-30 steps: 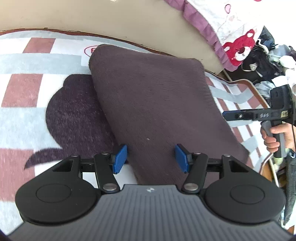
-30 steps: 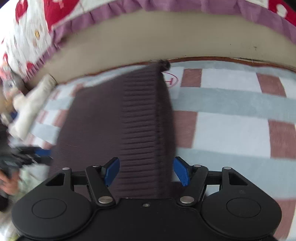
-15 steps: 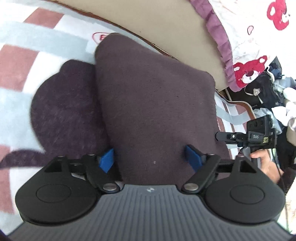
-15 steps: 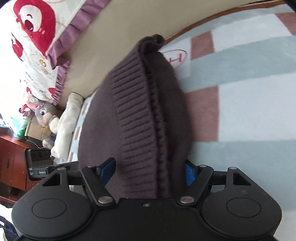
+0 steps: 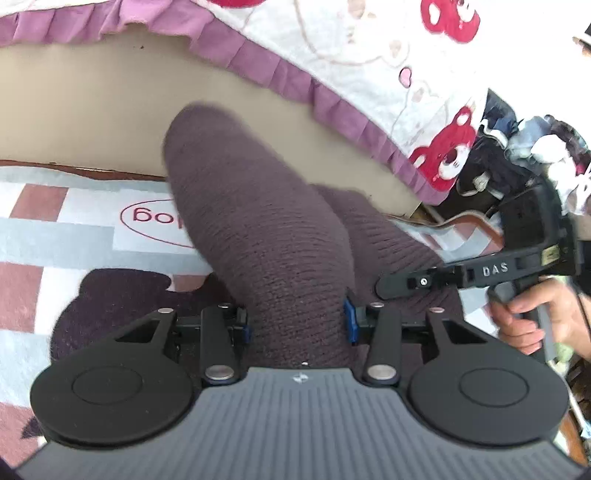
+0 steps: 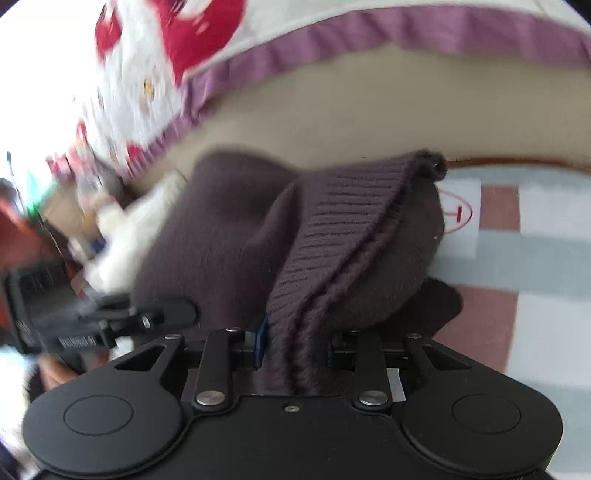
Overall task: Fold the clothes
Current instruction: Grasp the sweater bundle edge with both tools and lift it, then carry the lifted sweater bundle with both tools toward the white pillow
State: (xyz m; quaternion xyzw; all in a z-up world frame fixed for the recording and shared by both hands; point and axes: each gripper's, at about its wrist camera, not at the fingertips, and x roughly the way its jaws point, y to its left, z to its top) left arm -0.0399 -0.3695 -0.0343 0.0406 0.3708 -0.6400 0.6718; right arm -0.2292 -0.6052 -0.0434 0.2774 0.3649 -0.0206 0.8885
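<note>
A checked rug in grey, white and brick red covers the floor, with a red oval logo printed on one white patch. Behind it stands a beige bed base, overhung by a white bedspread with red bears and a purple frill. A heap of dark clutter lies beside the bed.

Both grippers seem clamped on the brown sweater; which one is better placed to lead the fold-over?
Right, probably. The right gripper pinches the ribbed hem, a clean edge; the left gripper holds a bunched mid-section of the brown sweater.
</note>
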